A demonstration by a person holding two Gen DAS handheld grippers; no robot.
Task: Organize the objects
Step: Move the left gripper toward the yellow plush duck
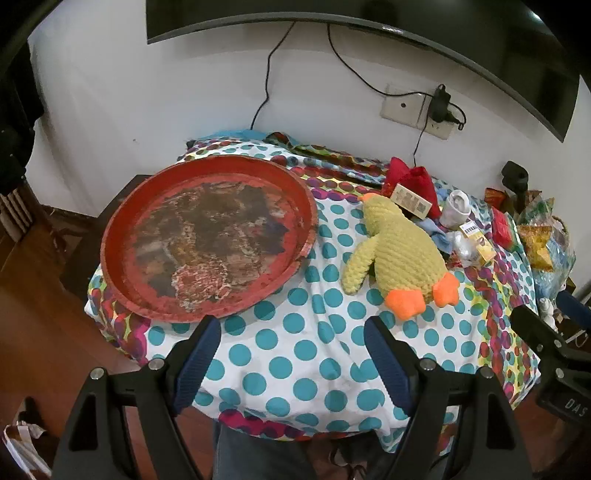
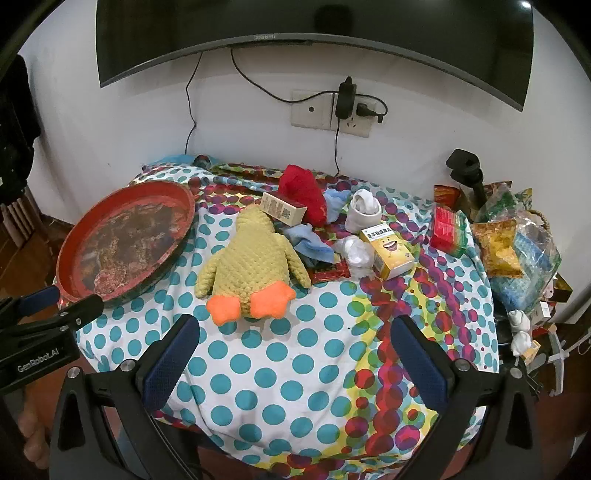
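Note:
A worn red round tray [image 1: 122, 236] [image 2: 70, 251] lies on the left of a polka-dot cloth. To its right a yellow plush duck [image 1: 402, 251] [image 2: 251, 254] lies with orange feet toward me. Behind the duck sit a tan box [image 2: 282, 208], a red cloth [image 2: 303, 192], a blue cloth [image 2: 310, 243], a rolled white sock [image 2: 364, 210], crumpled plastic [image 2: 356, 254] and a yellow box [image 2: 389, 249]. My left gripper [image 1: 291, 328] hangs open over the cloth's near edge, below the tray. My right gripper [image 2: 295, 328] stands open just before the duck's feet, holding nothing.
A red packet [image 2: 448, 230] and snack bags [image 2: 498, 251] crowd the table's right edge beside a black stand [image 2: 467, 173]. Cables run down the white wall to a socket [image 2: 332, 114] under a dark screen [image 2: 295, 22]. Wooden floor [image 1: 37, 314] lies at left.

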